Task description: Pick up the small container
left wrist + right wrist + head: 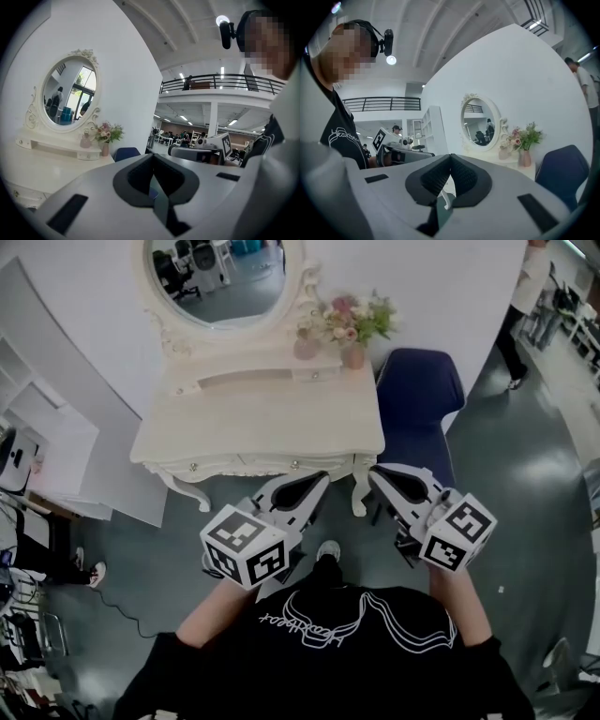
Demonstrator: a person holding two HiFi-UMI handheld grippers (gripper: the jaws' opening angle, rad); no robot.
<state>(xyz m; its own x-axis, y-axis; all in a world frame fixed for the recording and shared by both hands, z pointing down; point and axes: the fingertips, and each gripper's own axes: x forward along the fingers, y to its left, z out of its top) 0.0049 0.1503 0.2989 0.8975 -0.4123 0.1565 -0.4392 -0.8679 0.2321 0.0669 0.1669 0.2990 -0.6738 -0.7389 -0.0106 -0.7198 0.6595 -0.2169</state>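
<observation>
A small pink container (307, 347) stands at the back of a cream dressing table (262, 423), just left of a vase of flowers (353, 352). It also shows in the left gripper view as the pink container (86, 140) and in the right gripper view as the pink container (505, 151). Both grippers are held close to the person's body, short of the table's front edge and far from the container. My left gripper (319, 480) is shut with nothing in it. My right gripper (376, 474) is likewise shut and empty.
An oval mirror (225, 277) rises behind the table. A blue chair (419, 395) stands to the table's right. White shelving (37, 446) lies to the left. A person (520, 315) walks at the far right on the grey floor.
</observation>
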